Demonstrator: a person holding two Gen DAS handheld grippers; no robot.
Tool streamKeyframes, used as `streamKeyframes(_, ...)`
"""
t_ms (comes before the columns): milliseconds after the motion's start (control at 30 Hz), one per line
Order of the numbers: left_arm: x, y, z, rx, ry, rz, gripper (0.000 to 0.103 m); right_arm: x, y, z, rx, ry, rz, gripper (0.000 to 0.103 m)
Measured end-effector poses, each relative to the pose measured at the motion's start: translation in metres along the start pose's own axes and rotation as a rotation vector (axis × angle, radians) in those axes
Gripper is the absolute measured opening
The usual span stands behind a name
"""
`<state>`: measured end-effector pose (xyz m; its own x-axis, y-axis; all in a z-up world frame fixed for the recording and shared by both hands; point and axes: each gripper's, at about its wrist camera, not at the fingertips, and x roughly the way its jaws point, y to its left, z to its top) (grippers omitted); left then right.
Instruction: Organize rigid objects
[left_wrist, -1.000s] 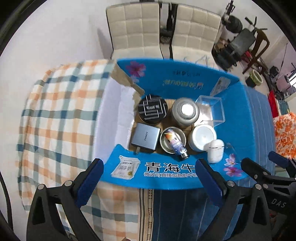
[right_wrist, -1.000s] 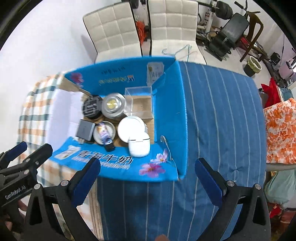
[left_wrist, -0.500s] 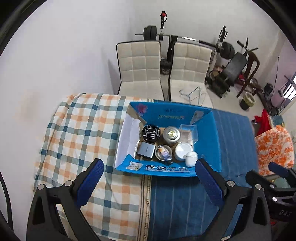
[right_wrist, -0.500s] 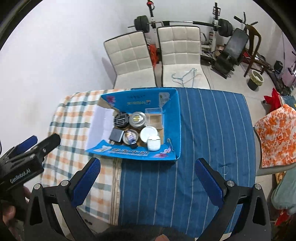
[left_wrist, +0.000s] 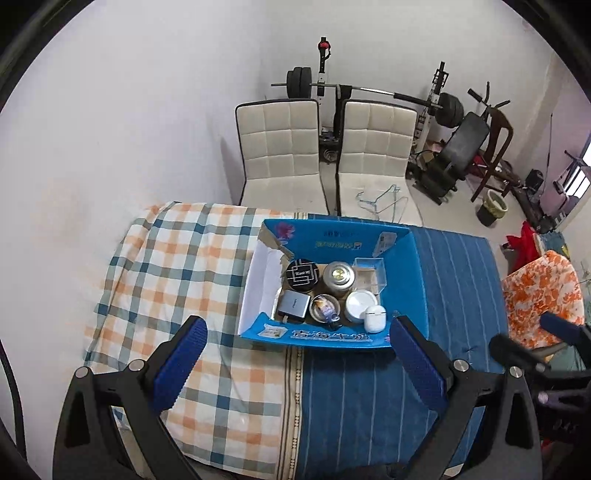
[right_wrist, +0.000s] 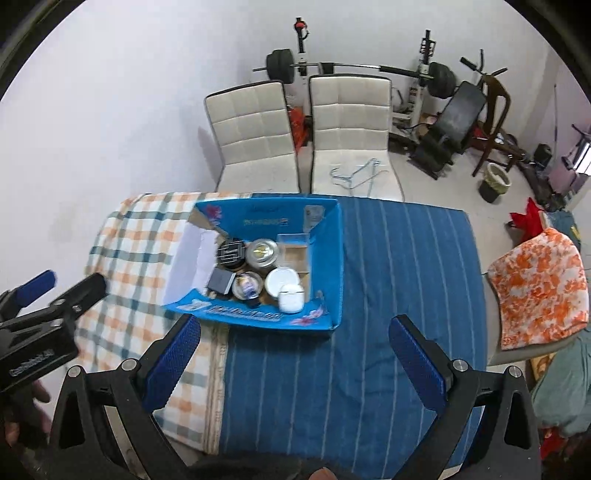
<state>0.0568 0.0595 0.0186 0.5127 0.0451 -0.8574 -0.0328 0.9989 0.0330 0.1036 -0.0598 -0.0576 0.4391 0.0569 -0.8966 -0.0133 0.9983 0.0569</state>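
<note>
A blue cardboard box (left_wrist: 402, 280) (right_wrist: 328, 258) sits mid-table with its flaps spread. Inside stand a black round tin (left_wrist: 302, 273), a silver tin (left_wrist: 338, 276), a clear plastic case (left_wrist: 369, 271), a grey charger block (left_wrist: 293, 304), an open tin holding a small bottle (left_wrist: 325, 309), a white round jar (left_wrist: 360, 304) and a white earbud case (left_wrist: 375, 319) (right_wrist: 290, 297). My left gripper (left_wrist: 297, 341) is open, high above and short of the box's near flap. My right gripper (right_wrist: 295, 338) is open too, empty, equally far back. The left gripper's body (right_wrist: 40, 325) shows in the right wrist view.
The table wears a checked cloth (left_wrist: 177, 277) on the left and a blue striped cloth (right_wrist: 399, 295) on the right. Two white padded chairs (left_wrist: 280, 155) (left_wrist: 373, 151) stand behind it. Gym equipment (left_wrist: 454, 147) fills the back right. An orange patterned cushion (right_wrist: 539, 288) lies right.
Both grippers have pulled up and back a long way from the box, which now looks much smaller. Both stayed open and empty. The box's contents have not moved.
</note>
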Motion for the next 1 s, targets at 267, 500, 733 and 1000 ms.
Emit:
streamKeyframes(267, 0.020, 0.004, -0.003, -0.014, 0.021, 0.013, 0.102, 0.023, -0.004, 0.002, 0.017, 0.018, -0.029, 0.103)
streamKeyframes(500, 0.031, 0.004, -0.005, -0.016, 0.043, 0.012, 0.102, 0.022, -0.003, 0.004, 0.008, 0.003, -0.048, 0.103)
streamKeyframes(733, 0.034, 0.007, -0.007, -0.018, 0.051, 0.012, 0.102, 0.020, -0.004, 0.005, 0.006, 0.000, -0.057, 0.103)
streamKeyframes(1000, 0.033, 0.006, -0.009, -0.015, 0.046, 0.025, 0.101, 0.021, -0.005, 0.004, 0.007, 0.005, -0.056, 0.103)
